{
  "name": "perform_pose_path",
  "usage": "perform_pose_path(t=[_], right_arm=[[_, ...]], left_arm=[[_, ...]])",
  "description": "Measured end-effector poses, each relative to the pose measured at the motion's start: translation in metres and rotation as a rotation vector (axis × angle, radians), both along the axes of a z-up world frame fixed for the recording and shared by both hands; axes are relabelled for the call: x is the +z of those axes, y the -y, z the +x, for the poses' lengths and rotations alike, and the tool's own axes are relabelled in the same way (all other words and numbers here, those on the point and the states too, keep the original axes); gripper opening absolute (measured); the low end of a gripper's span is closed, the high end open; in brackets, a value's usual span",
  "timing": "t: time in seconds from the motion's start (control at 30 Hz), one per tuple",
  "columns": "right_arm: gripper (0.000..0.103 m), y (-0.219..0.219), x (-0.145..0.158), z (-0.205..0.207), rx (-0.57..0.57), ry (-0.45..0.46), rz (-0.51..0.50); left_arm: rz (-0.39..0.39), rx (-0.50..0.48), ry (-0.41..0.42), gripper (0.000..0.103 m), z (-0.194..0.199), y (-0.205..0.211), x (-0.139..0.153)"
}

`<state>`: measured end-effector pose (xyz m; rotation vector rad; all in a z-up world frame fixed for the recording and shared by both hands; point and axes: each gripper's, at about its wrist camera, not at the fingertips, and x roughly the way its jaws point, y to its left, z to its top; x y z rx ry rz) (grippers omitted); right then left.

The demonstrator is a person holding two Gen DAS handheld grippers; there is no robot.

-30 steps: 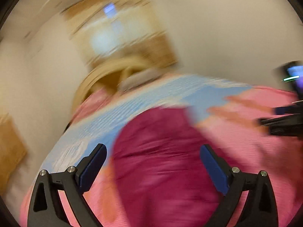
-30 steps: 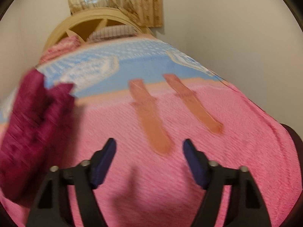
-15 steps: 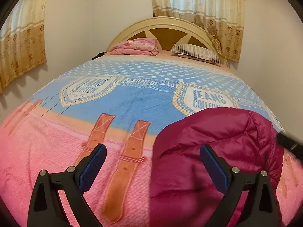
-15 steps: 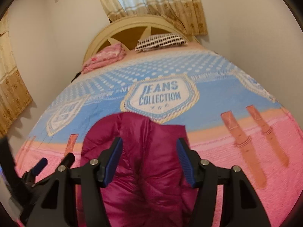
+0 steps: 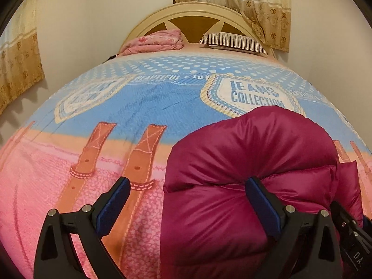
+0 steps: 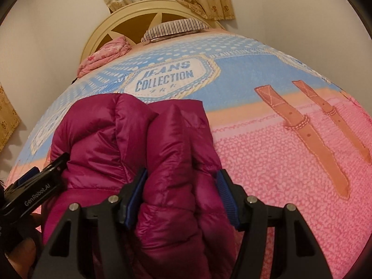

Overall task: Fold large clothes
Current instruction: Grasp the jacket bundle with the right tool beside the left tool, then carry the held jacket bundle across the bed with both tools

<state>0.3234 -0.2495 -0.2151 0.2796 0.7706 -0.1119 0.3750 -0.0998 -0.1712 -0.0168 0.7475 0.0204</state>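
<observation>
A magenta puffer jacket (image 5: 255, 151) lies bunched on the pink part of the bedspread (image 5: 46, 186). My left gripper (image 5: 186, 183) stands wide open at the jacket's left edge. One of its fingers is over the bedspread and the other rests on the jacket. In the right wrist view a puffy fold of the jacket (image 6: 116, 127) fills the gap of my right gripper (image 6: 181, 173). The fold touches both blue pads, and the jaws stand partly apart and do not squeeze it. The left gripper's body (image 6: 34, 193) shows at the left edge there, with a hand (image 6: 21, 251) below it.
The blue and pink "Jeans Collection" bedspread (image 6: 279, 162) covers the whole bed. A folded pink blanket (image 5: 155, 41) and a striped pillow (image 5: 232, 40) lie by the cream headboard (image 5: 193, 11). Curtains (image 5: 255, 4) hang behind, and a wall stands close on the right.
Both grippers have swung round to face the headboard and come down onto the jacket. The right one, earlier above it, now has a fold between its fingers.
</observation>
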Motion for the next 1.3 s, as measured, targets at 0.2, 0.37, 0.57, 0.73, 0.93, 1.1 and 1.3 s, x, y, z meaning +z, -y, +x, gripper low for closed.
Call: perform_pose_path(t=[0.2, 0.37, 0.57, 0.73, 0.93, 1.1, 1.3], right_arm=[[0.063, 0.007, -0.012, 0.002, -0.008, 0.0, 0.054], [0.063, 0.008, -0.019, 0.003, -0.011, 0.005, 0.072], [0.063, 0.01, -0.024, 0.007, -0.007, -0.012, 0.092], [0.063, 0.011, -0.028, 0.009, -0.006, -0.021, 0.11], [0.063, 0.01, -0.03, 0.01, -0.006, -0.027, 0.097], [0.063, 0.009, -0.032, 0.013, -0.005, -0.032, 0.089], [0.063, 0.008, -0.032, 0.015, -0.003, -0.042, 0.073]], left_arm=[[-0.043, -0.003, -0.04, 0.102, 0.008, -0.003, -0.012], [-0.039, -0.008, -0.049, 0.102, 0.009, -0.001, -0.016], [-0.067, -0.012, -0.08, 0.102, 0.014, -0.004, -0.022], [-0.064, -0.013, -0.09, 0.102, 0.016, -0.003, -0.025], [-0.062, -0.014, -0.1, 0.102, 0.018, -0.003, -0.027], [-0.061, -0.015, -0.108, 0.102, 0.019, -0.003, -0.029], [-0.057, -0.017, -0.118, 0.102, 0.022, -0.002, -0.031]])
